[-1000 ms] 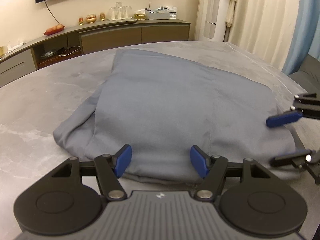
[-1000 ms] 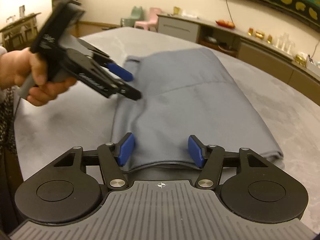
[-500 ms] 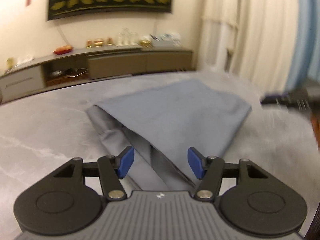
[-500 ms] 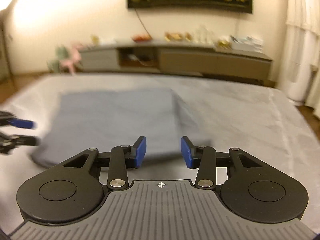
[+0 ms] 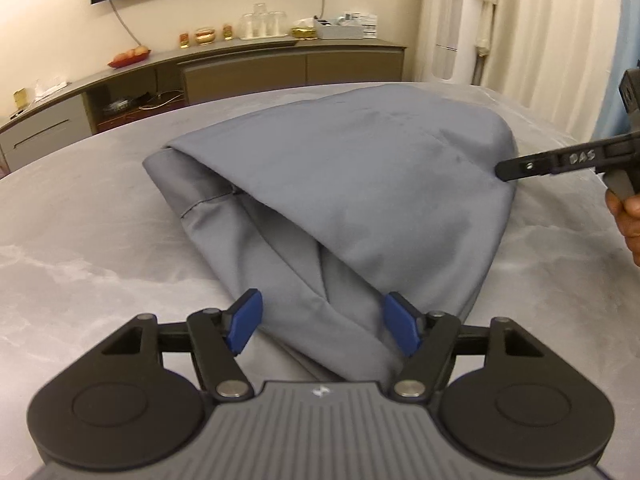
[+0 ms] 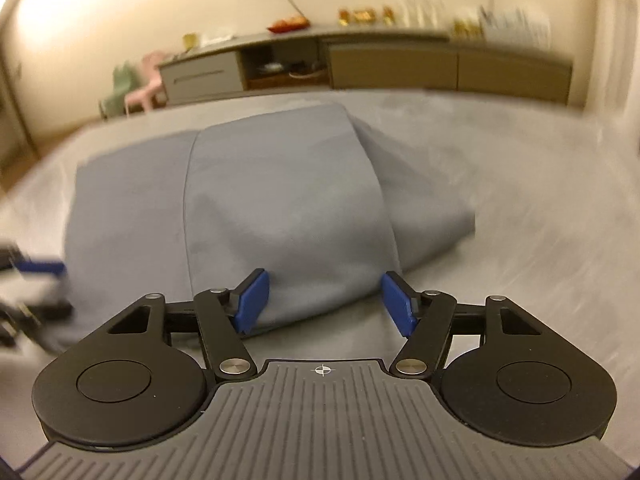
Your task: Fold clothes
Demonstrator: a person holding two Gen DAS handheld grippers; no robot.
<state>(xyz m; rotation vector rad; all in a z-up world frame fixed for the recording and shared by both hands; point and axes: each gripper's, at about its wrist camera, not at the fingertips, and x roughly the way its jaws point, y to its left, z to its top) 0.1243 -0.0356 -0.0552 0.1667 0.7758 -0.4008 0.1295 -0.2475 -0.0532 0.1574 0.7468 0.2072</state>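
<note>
Little can be read here. In the left wrist view, the black finger of the right tool point(image 5: 560, 162), reaching in from the right edge, bears raised letters that look like "DAS"; the first letter is unsure. The white box point(image 5: 347, 28) on the sideboard point(image 5: 240, 68) carries a printed label, too small to read. The left tool's point(image 5: 322, 328) grey body shows a small white emblem at its front edge, no letters. In the right wrist view, the right tool's body carries a white crosshair mark; everything else is blurred.
</note>
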